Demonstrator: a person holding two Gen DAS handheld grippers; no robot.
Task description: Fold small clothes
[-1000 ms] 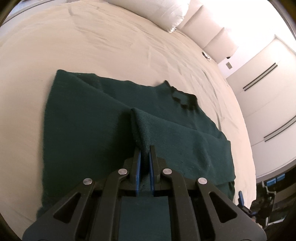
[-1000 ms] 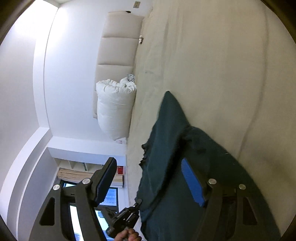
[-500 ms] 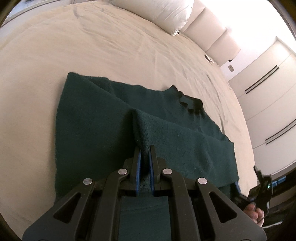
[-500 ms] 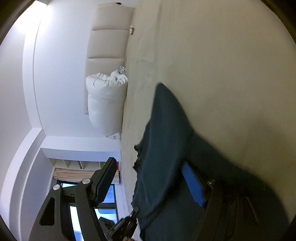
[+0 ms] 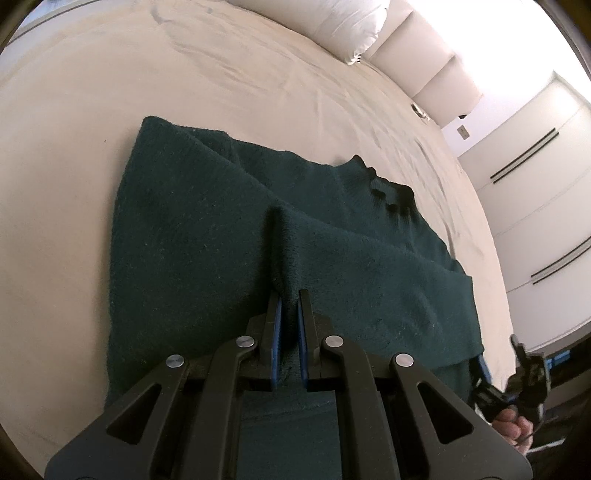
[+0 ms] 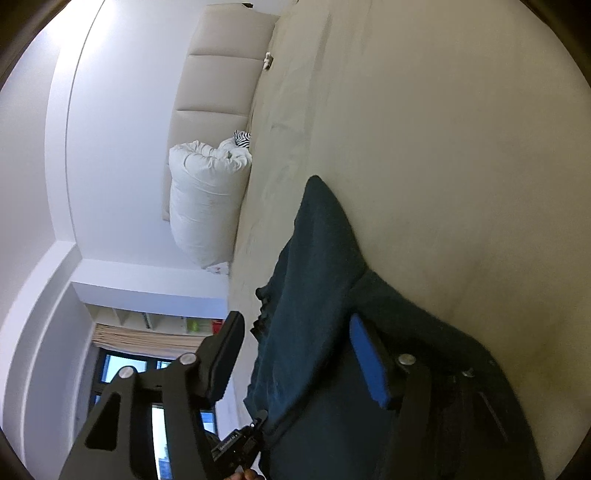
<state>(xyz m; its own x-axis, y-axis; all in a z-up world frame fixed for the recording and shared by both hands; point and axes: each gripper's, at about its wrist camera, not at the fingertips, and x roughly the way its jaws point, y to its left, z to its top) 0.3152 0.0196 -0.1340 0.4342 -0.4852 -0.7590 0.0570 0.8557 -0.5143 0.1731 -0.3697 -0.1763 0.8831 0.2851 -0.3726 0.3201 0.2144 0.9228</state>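
Beige sheeting covers the bed [image 5: 92, 110], lightly creased and lit from the far side. In the left wrist view a white pillow [image 5: 325, 22] lies at its head against a padded cream headboard [image 5: 424, 70], and pale wall panels with dark strips [image 5: 535, 147] fill the right edge. The right wrist view shows the room turned on its side: white wall on the left, open shelves [image 6: 155, 319] above a dark window [image 6: 125, 369], then the pillow, headboard and the bed's broad plain surface.

A dark green knitted sweater [image 5: 192, 240] lies on the bed, spread across the middle of the left wrist view, its frilled collar [image 5: 388, 192] toward the right. Its cloth is fuzzy and thick, with one layer doubled over another.

The left gripper [image 5: 288, 299] is clamped on a raised ridge of the sweater, pulling the knit into a peak between its blue pads. The right gripper [image 6: 295, 343] stands released at the sweater's edge; its jaws have just been narrowing, cloth lies between them, and the pads do not press it.
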